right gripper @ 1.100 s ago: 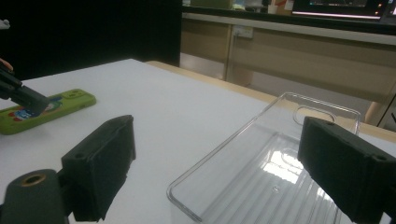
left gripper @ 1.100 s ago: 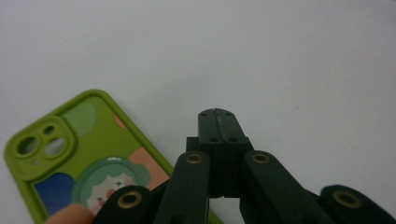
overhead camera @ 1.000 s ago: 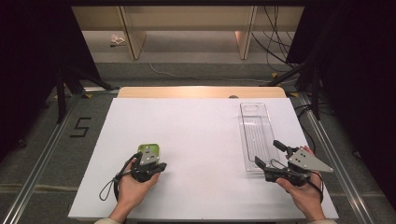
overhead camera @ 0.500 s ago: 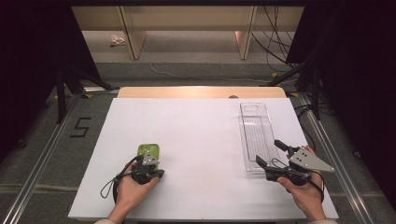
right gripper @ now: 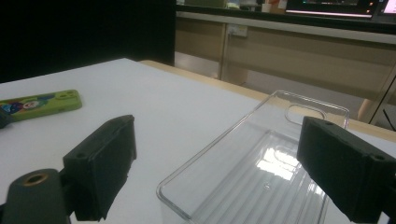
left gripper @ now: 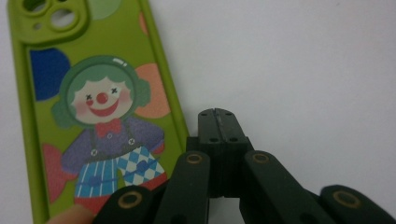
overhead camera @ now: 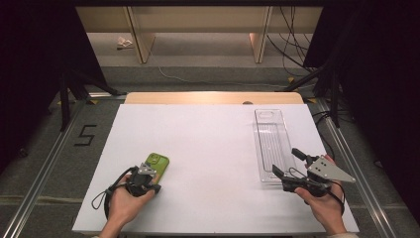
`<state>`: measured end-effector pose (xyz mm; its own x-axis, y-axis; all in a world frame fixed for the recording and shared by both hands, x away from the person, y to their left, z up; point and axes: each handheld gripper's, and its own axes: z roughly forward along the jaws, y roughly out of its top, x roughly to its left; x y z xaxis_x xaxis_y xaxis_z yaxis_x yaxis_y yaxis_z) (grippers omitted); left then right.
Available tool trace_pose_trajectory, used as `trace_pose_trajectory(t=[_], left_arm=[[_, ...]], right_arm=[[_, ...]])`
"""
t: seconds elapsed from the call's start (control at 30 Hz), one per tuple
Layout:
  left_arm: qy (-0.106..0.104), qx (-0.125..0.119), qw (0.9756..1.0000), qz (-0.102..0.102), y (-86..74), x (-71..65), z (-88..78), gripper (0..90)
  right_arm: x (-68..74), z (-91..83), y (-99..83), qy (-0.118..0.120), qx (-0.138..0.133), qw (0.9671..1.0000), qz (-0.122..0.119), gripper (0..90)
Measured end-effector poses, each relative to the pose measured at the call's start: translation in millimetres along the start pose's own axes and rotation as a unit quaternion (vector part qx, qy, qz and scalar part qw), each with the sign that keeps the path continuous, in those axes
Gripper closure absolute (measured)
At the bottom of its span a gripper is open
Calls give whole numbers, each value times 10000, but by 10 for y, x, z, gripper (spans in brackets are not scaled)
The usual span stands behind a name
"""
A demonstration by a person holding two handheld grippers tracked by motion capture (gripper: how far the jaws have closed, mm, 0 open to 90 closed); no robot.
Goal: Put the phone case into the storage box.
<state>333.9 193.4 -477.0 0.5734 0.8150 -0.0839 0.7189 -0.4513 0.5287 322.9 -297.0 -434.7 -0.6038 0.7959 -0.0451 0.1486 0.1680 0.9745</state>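
A green phone case (overhead camera: 157,162) with a clown picture lies flat on the white table near the front left. In the left gripper view the phone case (left gripper: 93,107) runs along the left side, and my left gripper (left gripper: 218,116) is shut with nothing in it, just right of the case's edge. From the high view, the left gripper (overhead camera: 154,185) sits at the case's near end. A clear plastic tray (overhead camera: 270,134) lies lengthwise at the right. My right gripper (overhead camera: 286,162) is open at its near end. The right gripper (right gripper: 224,172) has its jaws either side of the tray's (right gripper: 261,168) near corner, not pressing on it.
The white table top (overhead camera: 213,139) has a wooden strip along its far edge. Shelving and cables stand beyond it. Metal rails run along the floor on both sides. The phone case (right gripper: 42,103) shows far off to the left in the right gripper view.
My left gripper has drawn back a little toward the near left, uncovering more of the phone case. The right gripper and the tray have stayed put.
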Motion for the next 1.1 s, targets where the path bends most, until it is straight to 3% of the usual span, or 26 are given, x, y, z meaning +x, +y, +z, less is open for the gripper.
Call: trace_pose_trajectory(t=[0.5, 0.77, 0.93, 1.1], left_arm=[[147, 173, 9997, -58, -31, 90, -54, 900], [51, 228, 9997, 98, -14, 85, -70, 894], [1, 34, 9998, 215, 55, 41, -148, 781], [135, -117, 9992, 345, 173, 18, -212, 500]], right_arm=[[-5, -8, 6, -8, -14, 10000, -13, 127], [1, -1, 5, -1, -2, 10000, -33, 126], [0, 2, 2, 5, 8, 10000, -20, 126], [5, 2, 9, 5, 0, 10000, -30, 126]])
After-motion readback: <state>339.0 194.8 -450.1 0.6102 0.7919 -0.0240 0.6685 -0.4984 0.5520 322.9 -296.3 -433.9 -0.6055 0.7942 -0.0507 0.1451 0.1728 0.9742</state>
